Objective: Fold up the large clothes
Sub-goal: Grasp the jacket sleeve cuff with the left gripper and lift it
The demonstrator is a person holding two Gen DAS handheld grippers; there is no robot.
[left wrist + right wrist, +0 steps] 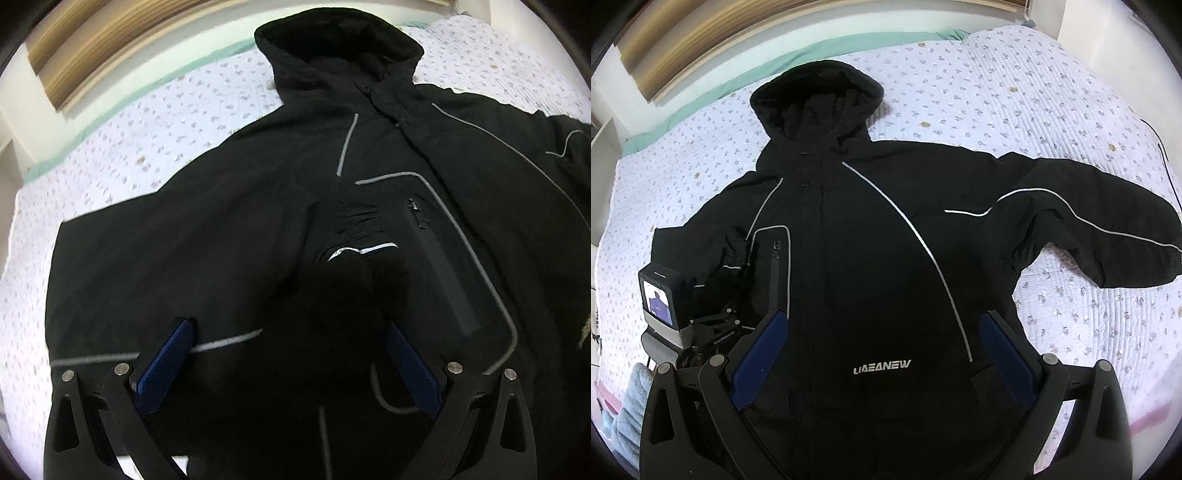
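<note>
A black hooded jacket (pixel 857 258) with grey piping lies front-up on the bed, its hood (pixel 816 103) toward the far edge. One sleeve is folded in across the chest; its gathered cuff (pixel 360 218) lies beside the zipped chest pocket. The other sleeve (pixel 1089 221) stretches out to the right on the quilt. My left gripper (pixel 288 326) hovers open over the folded sleeve, its blue pads (pixel 166 369) wide apart with only fabric below. My right gripper (pixel 882 314) is open above the lower front, near the white logo (pixel 882 366). The left gripper's body (pixel 665 302) shows at the jacket's left side.
A white quilt with a small flower print (pixel 1015 110) covers the bed, with a green sheet edge (pixel 849 42) and a wooden panel (pixel 701 40) beyond it. A thin black cable (pixel 1163 155) lies at the far right. A light-blue fuzzy sleeve (pixel 631 406) shows at lower left.
</note>
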